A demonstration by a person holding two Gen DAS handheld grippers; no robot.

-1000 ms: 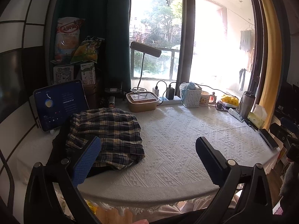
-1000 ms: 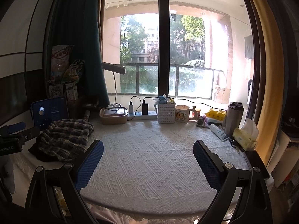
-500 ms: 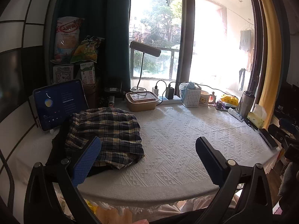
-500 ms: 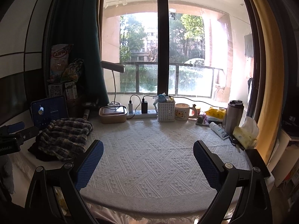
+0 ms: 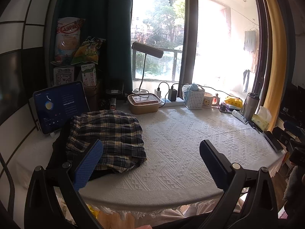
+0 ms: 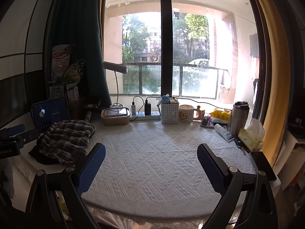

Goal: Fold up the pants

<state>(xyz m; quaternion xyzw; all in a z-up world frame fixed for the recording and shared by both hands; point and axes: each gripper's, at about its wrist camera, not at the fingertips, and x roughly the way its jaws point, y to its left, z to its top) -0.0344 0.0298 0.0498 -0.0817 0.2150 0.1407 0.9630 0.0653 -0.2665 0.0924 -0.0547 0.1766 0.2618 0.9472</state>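
Plaid pants (image 5: 108, 133) lie bunched in a heap on the left part of the white textured tablecloth (image 5: 181, 143), over a dark garment (image 5: 59, 148). My left gripper (image 5: 150, 162) hovers open near the table's front edge, its left blue pad just in front of the heap, nothing between the fingers. In the right wrist view the same pants (image 6: 66, 139) sit at the left, and my right gripper (image 6: 151, 164) stands open over the bare cloth (image 6: 152, 152), apart from them. The left gripper's body (image 6: 13, 139) shows at that view's left edge.
A lit tablet (image 5: 59, 105) leans behind the pants, with snack bags (image 5: 66, 38) above. Along the window stand a lamp (image 5: 146, 51), a lidded box (image 5: 144, 103), a power strip (image 5: 171, 100), a white basket (image 5: 194, 99), a mug (image 5: 208, 100), a flask (image 6: 239, 116) and tissues (image 6: 251, 135).
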